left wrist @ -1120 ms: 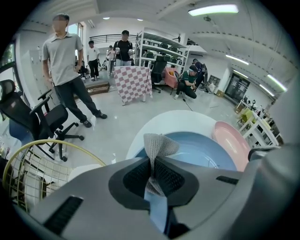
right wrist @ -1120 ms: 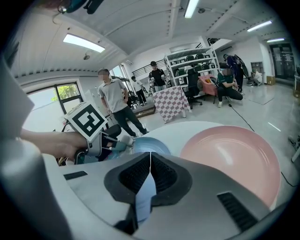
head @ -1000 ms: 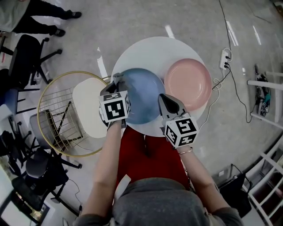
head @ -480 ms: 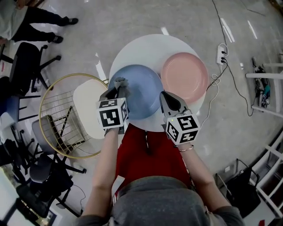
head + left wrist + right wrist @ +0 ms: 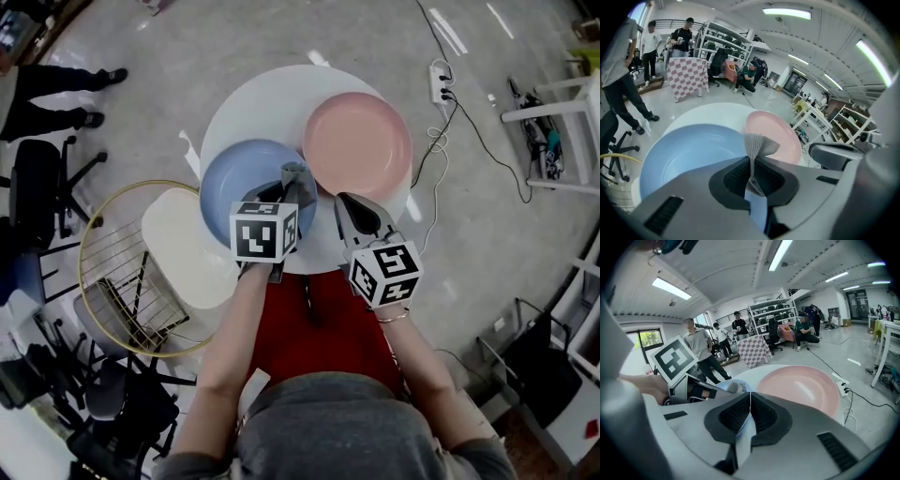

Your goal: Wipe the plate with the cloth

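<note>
A blue plate (image 5: pixel 239 180) and a pink plate (image 5: pixel 357 145) lie side by side on a round white table (image 5: pixel 251 103). My left gripper (image 5: pixel 287 190) is shut on a grey cloth (image 5: pixel 297 178), held over the blue plate's right edge, close to the pink plate. In the left gripper view the cloth (image 5: pixel 757 146) sticks up between the closed jaws, with the blue plate (image 5: pixel 689 152) and pink plate (image 5: pixel 771 134) beyond. My right gripper (image 5: pixel 357 217) hangs shut and empty over the table's near edge, below the pink plate (image 5: pixel 802 384).
A gold wire basket (image 5: pixel 131 272) with a white seat stands left of the table. Office chairs (image 5: pixel 37 183) crowd the far left. A power strip (image 5: pixel 438 82) and cables lie on the floor to the right. People stand in the background.
My left gripper has carried the cloth rightward, from the blue plate's left rim across to its right edge near the pink plate. The right gripper has stayed about where it was.
</note>
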`<state>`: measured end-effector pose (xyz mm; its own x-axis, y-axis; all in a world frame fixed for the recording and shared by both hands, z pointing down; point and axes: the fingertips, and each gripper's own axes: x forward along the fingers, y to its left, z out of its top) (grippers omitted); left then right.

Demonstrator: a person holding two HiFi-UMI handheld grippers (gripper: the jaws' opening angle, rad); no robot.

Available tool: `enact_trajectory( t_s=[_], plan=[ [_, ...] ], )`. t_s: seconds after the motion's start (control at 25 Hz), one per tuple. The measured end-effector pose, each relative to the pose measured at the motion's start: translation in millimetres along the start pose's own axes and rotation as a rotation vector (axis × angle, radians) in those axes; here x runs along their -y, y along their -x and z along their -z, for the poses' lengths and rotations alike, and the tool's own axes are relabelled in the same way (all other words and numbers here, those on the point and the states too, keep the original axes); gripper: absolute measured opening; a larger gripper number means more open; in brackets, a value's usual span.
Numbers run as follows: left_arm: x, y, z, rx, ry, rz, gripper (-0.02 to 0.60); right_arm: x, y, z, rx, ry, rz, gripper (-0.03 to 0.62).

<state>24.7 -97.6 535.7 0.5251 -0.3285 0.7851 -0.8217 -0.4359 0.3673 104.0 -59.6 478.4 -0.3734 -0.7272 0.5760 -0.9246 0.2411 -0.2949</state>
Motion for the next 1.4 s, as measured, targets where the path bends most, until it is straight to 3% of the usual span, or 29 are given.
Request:
enact_trajectory(
  t_s=[0.32, 0.52, 1.4],
  plan=[
    [18.9, -38.0, 13.5, -0.101, -0.05, 0.051, 0.034, 14.7, 8.2, 3.1, 0.004, -0.04, 0.022, 0.029],
    [2.1, -41.9, 20.2, -0.133, -0.068, 0.002, 0.034, 8.8, 0.1, 0.7, -0.008, -0.029, -0.001, 0.029],
    [-108.7, 21.1, 44.3, -0.114, 0.048, -0.267, 0.034, -58.0, -40.7, -4.9, -0.075, 0.088, -0.179, 0.029]
  ],
)
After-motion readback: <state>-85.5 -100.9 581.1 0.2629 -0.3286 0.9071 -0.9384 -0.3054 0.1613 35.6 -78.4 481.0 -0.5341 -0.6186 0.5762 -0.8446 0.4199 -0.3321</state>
